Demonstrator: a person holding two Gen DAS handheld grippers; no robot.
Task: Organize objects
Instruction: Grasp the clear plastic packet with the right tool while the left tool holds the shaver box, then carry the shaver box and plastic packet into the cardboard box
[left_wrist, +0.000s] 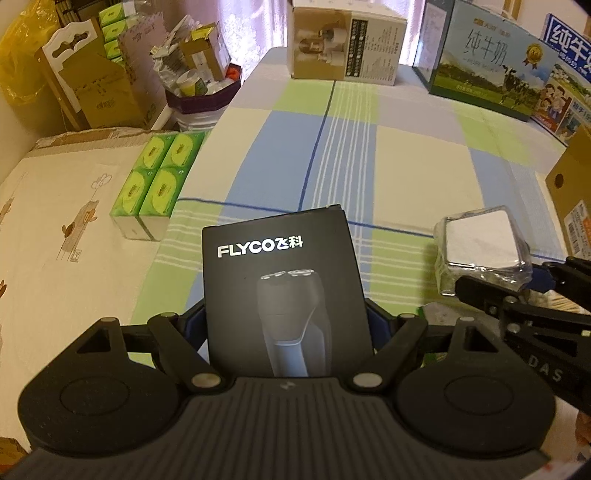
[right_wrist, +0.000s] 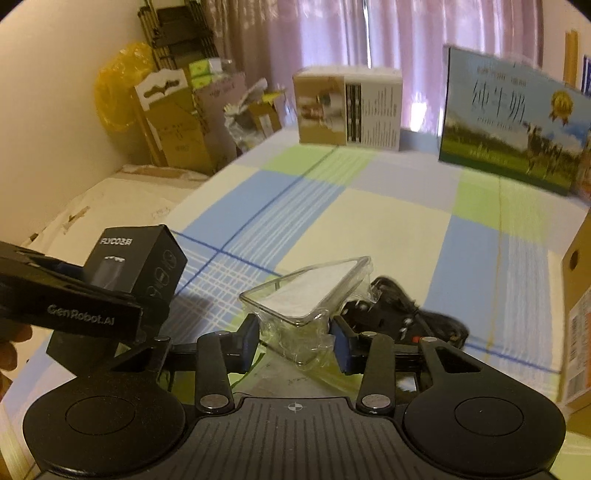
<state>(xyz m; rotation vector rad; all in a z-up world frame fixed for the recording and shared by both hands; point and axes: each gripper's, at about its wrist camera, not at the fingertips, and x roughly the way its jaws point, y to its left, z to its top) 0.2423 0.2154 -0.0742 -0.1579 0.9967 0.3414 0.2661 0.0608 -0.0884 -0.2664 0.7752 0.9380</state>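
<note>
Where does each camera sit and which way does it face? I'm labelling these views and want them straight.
Left wrist: rides behind the left tongs, looking forward over the checked cloth; they grip the black FLYCO box; right tongs enter at right.
Right wrist: rides behind the right tongs, facing likewise; they grip a plastic-wrapped packet; left tongs and fingertips at left.
Shared: both held items, the white carton, the milk carton.

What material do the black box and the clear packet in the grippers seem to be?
Black box: probably matte printed cardboard, with sharp folded edges and a flat, dull face.
Clear packet: looks like a rigid transparent plastic case in crinkly glossy film; the white content cannot be identified.
</note>
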